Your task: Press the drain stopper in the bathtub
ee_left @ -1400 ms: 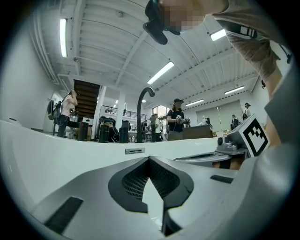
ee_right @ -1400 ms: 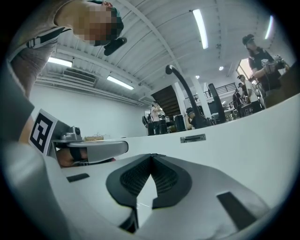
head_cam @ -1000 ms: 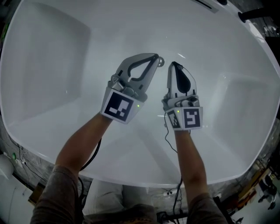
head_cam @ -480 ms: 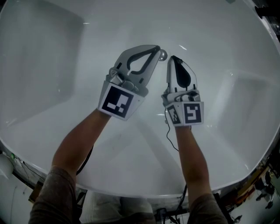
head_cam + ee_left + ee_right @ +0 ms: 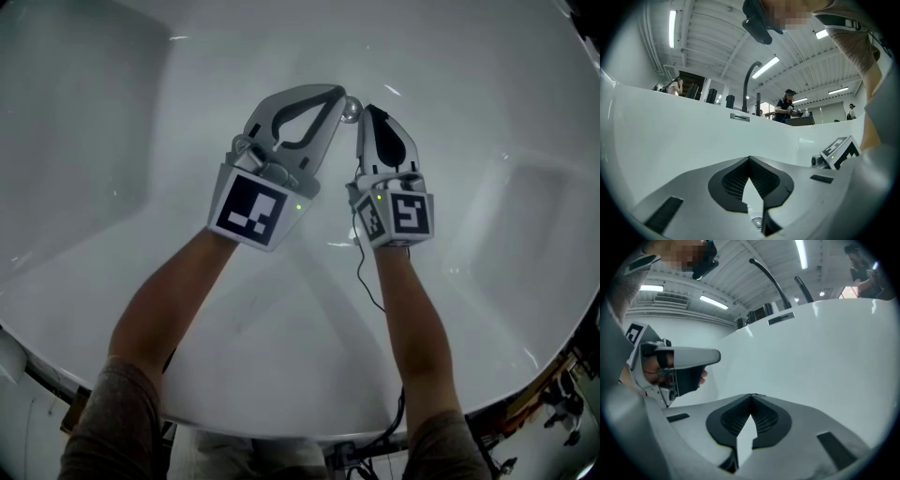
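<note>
Both clenched, empty: left tongs (image 5: 335, 96), right tongs (image 5: 367, 112); stopper (image 5: 350, 112) sits between their tips, just beside the left; press apparently not done; pushing down remains.

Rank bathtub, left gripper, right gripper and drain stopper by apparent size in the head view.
1. bathtub: fills the frame.
2. left gripper: shows more area than the right, but it is turned broadside, so the two are close.
3. right gripper: seen narrower.
4. drain stopper: smallest, a metal knob by the jaws' tips.
</note>
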The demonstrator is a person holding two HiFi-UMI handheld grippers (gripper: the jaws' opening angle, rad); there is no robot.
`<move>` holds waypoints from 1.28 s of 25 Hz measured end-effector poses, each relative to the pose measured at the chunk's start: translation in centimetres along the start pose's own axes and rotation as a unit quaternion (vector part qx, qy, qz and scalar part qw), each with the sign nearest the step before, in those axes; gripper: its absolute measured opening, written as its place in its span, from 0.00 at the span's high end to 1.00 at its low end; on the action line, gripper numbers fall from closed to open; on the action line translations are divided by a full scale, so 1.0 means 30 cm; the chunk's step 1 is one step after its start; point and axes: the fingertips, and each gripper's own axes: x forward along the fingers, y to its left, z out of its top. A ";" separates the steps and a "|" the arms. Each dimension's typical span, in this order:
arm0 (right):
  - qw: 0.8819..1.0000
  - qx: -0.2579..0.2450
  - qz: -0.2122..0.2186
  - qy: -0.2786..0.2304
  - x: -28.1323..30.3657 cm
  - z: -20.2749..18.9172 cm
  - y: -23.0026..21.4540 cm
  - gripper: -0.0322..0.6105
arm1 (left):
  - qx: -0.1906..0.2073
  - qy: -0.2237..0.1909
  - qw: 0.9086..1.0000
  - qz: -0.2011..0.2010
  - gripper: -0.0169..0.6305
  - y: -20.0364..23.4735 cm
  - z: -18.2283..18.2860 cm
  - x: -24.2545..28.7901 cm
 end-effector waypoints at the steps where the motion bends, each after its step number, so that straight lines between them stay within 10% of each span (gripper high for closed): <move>1: 1.000 -0.001 -0.003 0.011 0.014 -0.031 -0.012 0.95 | -0.002 0.001 1.000 0.001 0.97 0.004 -0.010 0.002; 32: 0.952 -0.051 -0.033 0.299 0.213 -0.678 -0.235 0.95 | -0.034 0.025 0.999 0.022 0.97 0.034 -0.166 -0.023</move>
